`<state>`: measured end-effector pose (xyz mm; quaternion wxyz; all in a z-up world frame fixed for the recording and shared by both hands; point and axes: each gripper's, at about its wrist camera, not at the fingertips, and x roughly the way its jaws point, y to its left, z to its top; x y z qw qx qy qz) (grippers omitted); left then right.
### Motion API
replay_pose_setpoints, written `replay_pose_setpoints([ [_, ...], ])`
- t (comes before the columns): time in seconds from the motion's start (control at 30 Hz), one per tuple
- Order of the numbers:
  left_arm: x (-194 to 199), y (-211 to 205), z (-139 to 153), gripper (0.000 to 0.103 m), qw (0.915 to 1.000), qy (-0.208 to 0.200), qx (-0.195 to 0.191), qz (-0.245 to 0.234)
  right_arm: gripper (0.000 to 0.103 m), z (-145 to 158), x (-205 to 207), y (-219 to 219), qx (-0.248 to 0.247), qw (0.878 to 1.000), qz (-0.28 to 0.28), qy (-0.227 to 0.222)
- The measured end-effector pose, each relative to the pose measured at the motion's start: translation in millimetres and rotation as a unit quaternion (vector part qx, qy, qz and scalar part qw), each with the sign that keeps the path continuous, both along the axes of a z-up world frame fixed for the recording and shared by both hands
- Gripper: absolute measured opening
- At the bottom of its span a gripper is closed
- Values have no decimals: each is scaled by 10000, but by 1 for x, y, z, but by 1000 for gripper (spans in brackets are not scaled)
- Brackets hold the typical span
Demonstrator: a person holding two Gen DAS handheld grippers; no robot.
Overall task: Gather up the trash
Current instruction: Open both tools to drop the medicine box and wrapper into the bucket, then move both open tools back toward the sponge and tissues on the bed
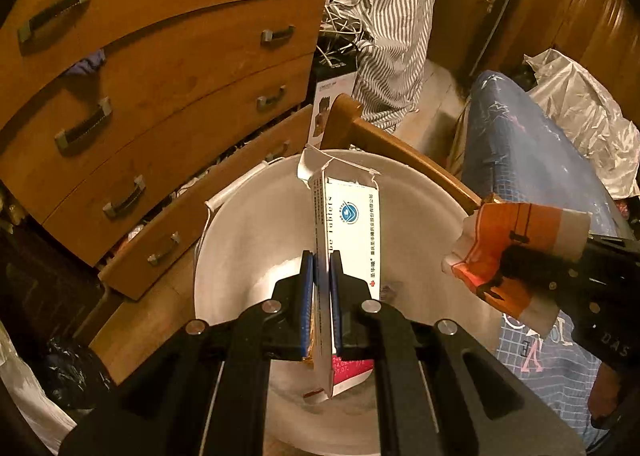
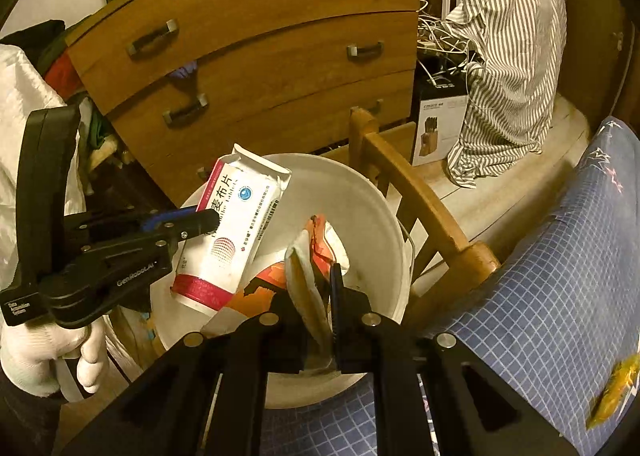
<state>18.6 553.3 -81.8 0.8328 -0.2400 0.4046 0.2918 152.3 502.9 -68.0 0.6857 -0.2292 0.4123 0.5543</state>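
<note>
Both tilted downward over the white bucket point(image 1: 248, 224): left hand-held gripper point(image 1: 320, 296) clamps a tablet box point(image 1: 352, 224), right hand-held gripper point(image 2: 320, 296) an orange wrapper point(image 2: 308, 280).

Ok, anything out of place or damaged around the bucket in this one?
Yes. The dresser's bottom drawer hangs open with clothes spilling out, and cloth pokes from a higher drawer. The tablet box held over the white bucket has a torn-open top flap. A yellow wrapper lies on the blue cloth.

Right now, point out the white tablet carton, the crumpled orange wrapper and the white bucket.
White tablet carton point(image 1: 352, 224): left wrist view, its printed front face.
Crumpled orange and white wrapper point(image 1: 516, 252): left wrist view, its orange middle.
Round white plastic bucket point(image 2: 360, 192): right wrist view, bare inner wall.
</note>
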Motion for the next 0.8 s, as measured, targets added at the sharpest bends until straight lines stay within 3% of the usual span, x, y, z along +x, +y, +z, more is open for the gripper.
replay_pose_setpoints([
  [0.27,2,4,2,11,10000,29,75,55,13,1,1,-1,23,10000,63,-45],
  [0.3,2,6,3,11,9999,48,95,93,20,2,1,-1,47,9999,47,-81],
  [0.33,1,7,4,14,9998,73,116,143,44,4,1,-3,117,9999,26,-81],
  [0.37,-1,8,6,16,9996,80,189,209,52,6,2,-6,203,9998,9,-78],
  [0.4,-4,9,8,20,9991,75,286,288,52,8,2,-7,235,9997,2,-77],
  [0.63,-8,8,15,20,9988,-12,356,329,52,24,1,-23,472,9989,-32,-55],
  [0.8,-10,-7,25,20,9989,-110,410,222,52,36,-1,-61,687,9975,-164,1],
])
